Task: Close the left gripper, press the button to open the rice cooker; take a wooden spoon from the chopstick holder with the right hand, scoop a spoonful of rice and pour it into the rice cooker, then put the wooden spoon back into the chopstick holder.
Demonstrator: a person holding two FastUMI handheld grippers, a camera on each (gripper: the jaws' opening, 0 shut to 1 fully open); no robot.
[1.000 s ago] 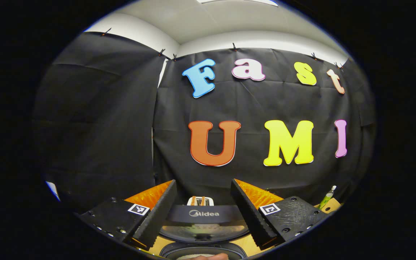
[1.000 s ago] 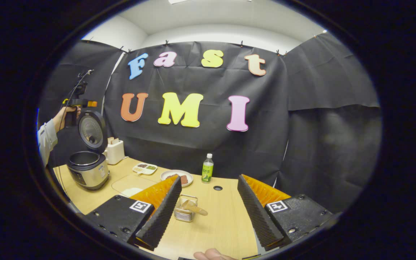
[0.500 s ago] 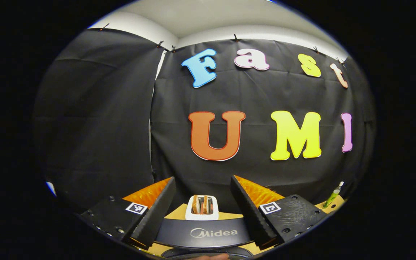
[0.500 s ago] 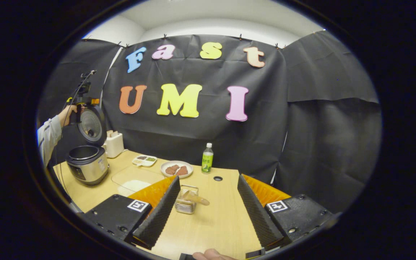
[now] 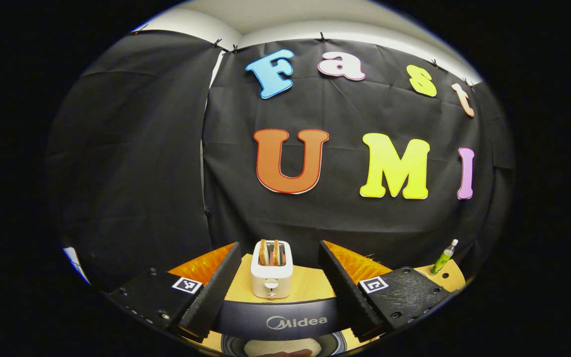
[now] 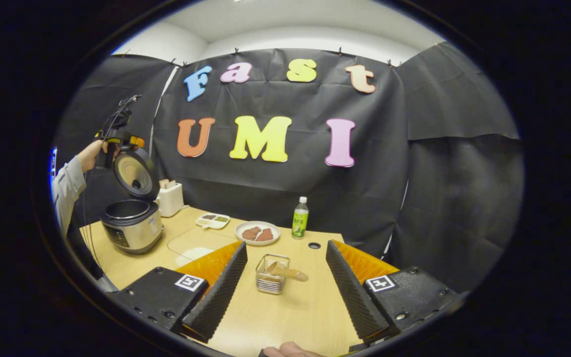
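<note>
While the rice cooker (image 6: 129, 225) stands open at the far left of the wooden surface (image 6: 290, 312), its lid (image 6: 136, 173) raised upright over the empty pot, we see in the right gripper view the left gripper (image 6: 117, 141) held by a hand (image 6: 89, 153) just behind the top of that lid. In the left gripper view, our left gripper (image 5: 278, 290) has its fingers (image 5: 211, 295) spread well apart, holding nothing, with the dark edge of the lid (image 5: 278, 320) running across between them at the bottom. Beyond it we see a white toaster (image 5: 271, 267) with two slices of bread standing in it, and a green bottle (image 5: 443, 257) far to the right.

In the right gripper view, our right gripper (image 6: 285, 290) is also wide open and empty, hovering above the surface. Between its fingers (image 6: 216, 297), farther off, we see the wire chopstick holder (image 6: 270, 275) with the wooden spoon (image 6: 290, 271) lying in it, its end leaning out to the right. Behind it stand a plate (image 6: 257, 233) with brown food, a small divided dish (image 6: 212, 220), the green bottle (image 6: 299, 224) and the toaster (image 6: 170, 197) beside the cooker. A pale mat (image 6: 194, 245) lies between the cooker and the holder.
</note>
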